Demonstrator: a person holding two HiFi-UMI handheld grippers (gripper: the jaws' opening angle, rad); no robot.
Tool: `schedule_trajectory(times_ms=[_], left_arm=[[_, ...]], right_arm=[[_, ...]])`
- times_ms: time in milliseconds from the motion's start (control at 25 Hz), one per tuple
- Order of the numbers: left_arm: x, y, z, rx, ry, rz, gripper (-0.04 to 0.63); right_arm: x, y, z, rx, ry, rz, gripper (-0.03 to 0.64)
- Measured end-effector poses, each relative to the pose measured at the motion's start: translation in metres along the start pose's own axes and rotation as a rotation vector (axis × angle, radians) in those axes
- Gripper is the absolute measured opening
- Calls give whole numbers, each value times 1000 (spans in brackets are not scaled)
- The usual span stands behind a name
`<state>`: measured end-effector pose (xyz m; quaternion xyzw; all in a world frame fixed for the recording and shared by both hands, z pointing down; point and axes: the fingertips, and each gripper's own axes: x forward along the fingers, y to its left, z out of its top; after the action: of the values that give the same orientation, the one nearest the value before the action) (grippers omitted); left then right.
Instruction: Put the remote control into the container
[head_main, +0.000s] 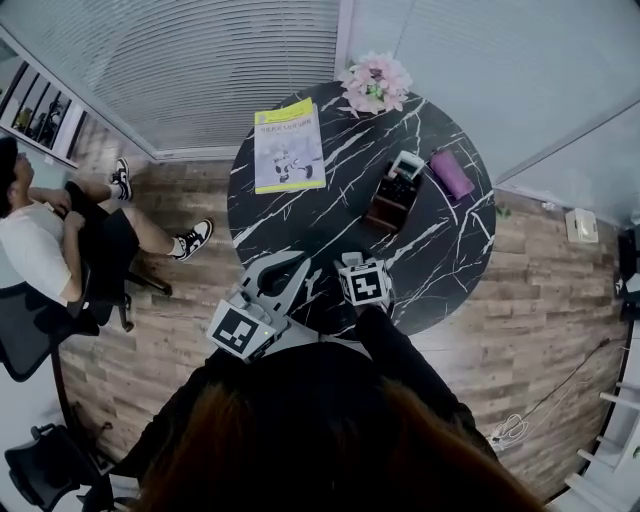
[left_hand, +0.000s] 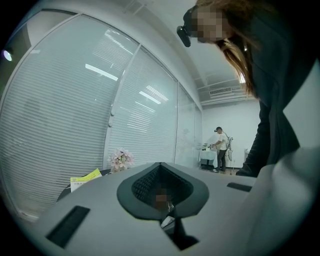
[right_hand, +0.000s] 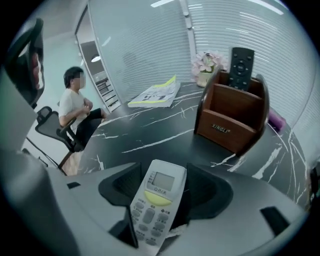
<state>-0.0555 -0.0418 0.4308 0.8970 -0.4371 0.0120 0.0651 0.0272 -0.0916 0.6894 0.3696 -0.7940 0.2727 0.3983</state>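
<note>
R claw (right_hand: 166, 170) stood wide open, angled down over the near edge of the round black marble-look desk (right_hand: 150, 127) w/ white veins. Long white remote control (right_hand: 156, 200) w/ small screen & yellow-green button lay lengthwise btwn its jaws, a gap showing each side, pads not pressing it. Couldn't tell if it rested on the desk. Brown wooden container (right_hand: 231, 112) sat further along the desk, well apart from that remote, w/ a black remote (right_hand: 241, 62) upright in its back compartment. L claw (left_hand: 161, 165) was fully closed, nothing in it, beside the R one. Yellow-green booklet (head_main: 288, 147) lay flat on the desk's far left. Pink flowers (head_main: 375, 82) at the far edge. Purple object (head_main: 452, 175) just beside the container.
</note>
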Motion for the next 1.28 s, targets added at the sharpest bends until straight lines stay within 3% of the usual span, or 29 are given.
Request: schedule_trajectory(times_ms=[240,400,640,840,1040,1280], left_arm=[[-2,4,0,6,-15,8,9],[-4,6,1,3,-11,11,9],[-1,12,2,10,-7,14,9],[4,9,5,3,-6,1,9],[7,11,9,7,-7,-1,9],[6,15,10,13,2,4,9]], right_arm=[[7,3,0,-89,-4,-2,265],[-7,-4,7,-19,-91,20,265],[-56,-18,45,61,-312,53,261],[-78,-25,57,83,-377,66,253],[-105,-42,85,94,-496,23,249],[-141,-75,131,117,-665,-89,249]])
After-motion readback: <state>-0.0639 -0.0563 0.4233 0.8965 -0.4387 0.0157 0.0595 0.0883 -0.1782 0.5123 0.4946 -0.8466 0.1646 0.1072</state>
